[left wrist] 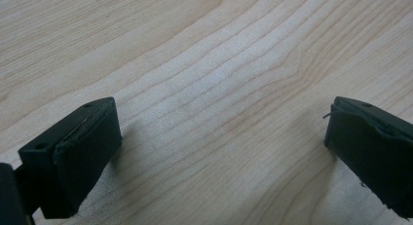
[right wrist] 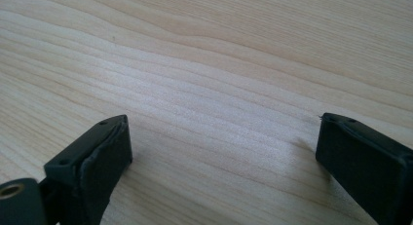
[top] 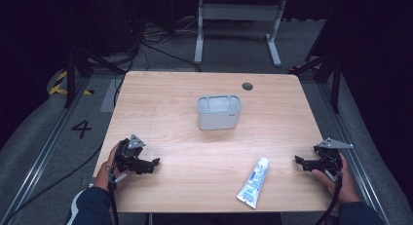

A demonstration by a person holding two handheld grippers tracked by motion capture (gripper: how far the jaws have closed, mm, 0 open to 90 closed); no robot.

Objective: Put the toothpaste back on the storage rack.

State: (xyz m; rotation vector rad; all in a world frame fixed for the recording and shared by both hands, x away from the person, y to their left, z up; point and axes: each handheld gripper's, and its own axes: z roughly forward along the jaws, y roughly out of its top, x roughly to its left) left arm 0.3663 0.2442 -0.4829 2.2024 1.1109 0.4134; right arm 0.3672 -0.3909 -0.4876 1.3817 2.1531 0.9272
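We hold the left hand-held gripper (top: 155, 162) and right hand-held gripper (top: 298, 159) low over the table (top: 185, 137), jaws spread wide, nothing between them. The tube (top: 254, 182) lies near the right one, in front of the grey container (top: 219, 112).

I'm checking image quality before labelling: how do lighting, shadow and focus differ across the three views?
High view: the light wooden table is evenly lit, its surroundings nearly black, and the white toothpaste tube and grey plastic bin are slightly soft. Left gripper view: sharp wood grain, a soft shadow beside the left claw. Right gripper view: bright grain mid-frame, the right claw close and a little blurred.
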